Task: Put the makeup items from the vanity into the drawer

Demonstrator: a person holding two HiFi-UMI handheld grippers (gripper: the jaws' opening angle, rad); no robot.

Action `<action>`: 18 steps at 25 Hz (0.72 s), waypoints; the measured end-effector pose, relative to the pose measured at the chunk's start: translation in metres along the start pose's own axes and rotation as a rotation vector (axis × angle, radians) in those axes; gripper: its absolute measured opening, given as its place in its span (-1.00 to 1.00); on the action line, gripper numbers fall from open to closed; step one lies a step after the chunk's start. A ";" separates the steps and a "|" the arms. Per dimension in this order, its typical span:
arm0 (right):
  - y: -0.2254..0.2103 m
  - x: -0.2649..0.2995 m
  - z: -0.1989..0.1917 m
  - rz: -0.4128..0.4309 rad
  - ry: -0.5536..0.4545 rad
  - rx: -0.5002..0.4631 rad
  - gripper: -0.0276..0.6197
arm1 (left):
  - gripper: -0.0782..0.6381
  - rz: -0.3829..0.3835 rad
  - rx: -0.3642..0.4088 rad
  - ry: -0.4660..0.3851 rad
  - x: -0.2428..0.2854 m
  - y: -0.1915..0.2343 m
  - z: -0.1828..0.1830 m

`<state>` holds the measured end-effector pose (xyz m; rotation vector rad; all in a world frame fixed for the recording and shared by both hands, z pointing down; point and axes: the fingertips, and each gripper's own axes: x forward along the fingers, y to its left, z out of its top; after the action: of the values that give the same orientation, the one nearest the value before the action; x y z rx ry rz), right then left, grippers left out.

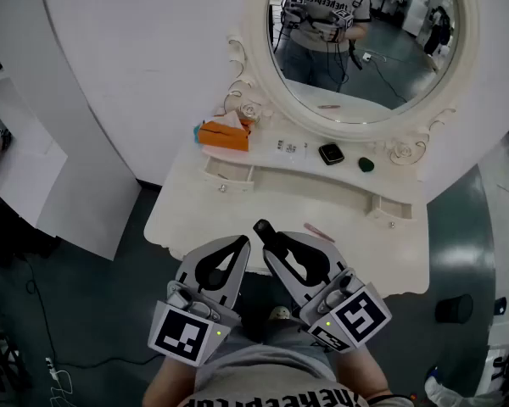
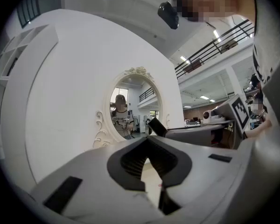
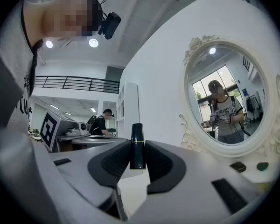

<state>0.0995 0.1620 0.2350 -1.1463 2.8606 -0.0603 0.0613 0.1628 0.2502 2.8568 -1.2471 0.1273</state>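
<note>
The right hand-held gripper [image 3: 137, 149] clamps a black lipstick [image 3: 137, 135] upright between its pads for carrying. The left hand-held gripper [image 2: 147, 148] is closed and empty.

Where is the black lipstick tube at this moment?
In the right gripper view the black lipstick tube stands upright, clamped between the right gripper's fingers; the head view shows it over the vanity's front edge, close beside the left gripper.

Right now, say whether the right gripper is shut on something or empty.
Shut: the right gripper clamps a slim black gold-banded tube.
</note>
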 end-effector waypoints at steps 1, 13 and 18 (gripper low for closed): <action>0.004 0.002 0.000 -0.002 -0.001 -0.002 -0.55 | -0.74 -0.002 0.002 -0.004 -0.004 0.002 0.000; 0.034 0.013 -0.004 -0.037 0.012 -0.017 -0.55 | -0.74 -0.027 0.003 -0.022 -0.032 0.018 -0.002; 0.042 0.015 -0.007 -0.064 0.012 -0.016 -0.54 | -0.74 -0.034 0.000 -0.025 -0.041 0.022 -0.005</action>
<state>0.0591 0.1816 0.2387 -1.2444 2.8399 -0.0474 0.0170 0.1783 0.2515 2.8868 -1.2023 0.0916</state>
